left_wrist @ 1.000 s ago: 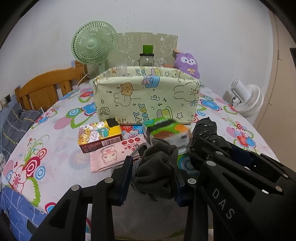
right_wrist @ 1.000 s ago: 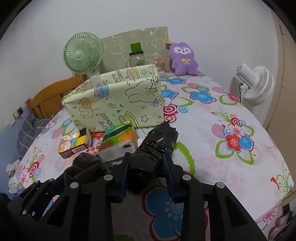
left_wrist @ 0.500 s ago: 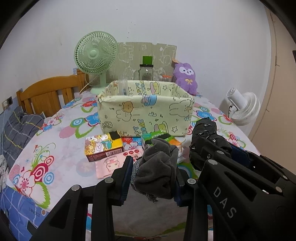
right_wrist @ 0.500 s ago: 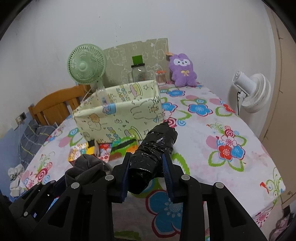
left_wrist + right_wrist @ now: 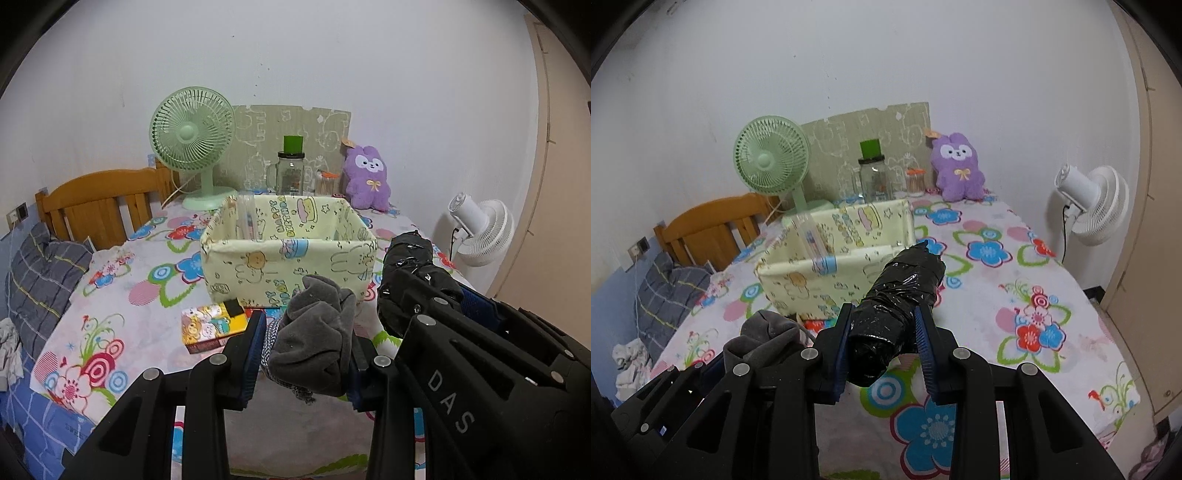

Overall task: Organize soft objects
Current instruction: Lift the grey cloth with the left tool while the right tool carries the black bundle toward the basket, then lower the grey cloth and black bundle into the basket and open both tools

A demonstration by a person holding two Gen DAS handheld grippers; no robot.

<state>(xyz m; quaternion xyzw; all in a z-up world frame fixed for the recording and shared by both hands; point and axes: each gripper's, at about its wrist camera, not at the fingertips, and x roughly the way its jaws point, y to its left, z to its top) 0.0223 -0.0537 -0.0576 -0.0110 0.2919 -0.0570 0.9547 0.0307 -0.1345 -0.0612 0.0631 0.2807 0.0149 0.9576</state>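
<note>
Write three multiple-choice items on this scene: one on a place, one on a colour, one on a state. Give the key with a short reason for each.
1. Where does the purple plush bunny sit?
A. Inside the pale yellow cartoon-print fabric box
B. At the far end of the flowered tablecloth, by the wall
C. On the wooden chair

2. What colour is the table fan beside the box?
A. Mint green
B. Red
C. Black

3. What is the left gripper doing?
A. Hanging open and empty
B. Clamping a glass jar
C. Gripping a grey fleece bundle

Key: 1 B, the plush stands beyond the box near the wall. 2 A, its cage and stand are green. 3 C, the grey fabric is pinched between both fingers.
</note>
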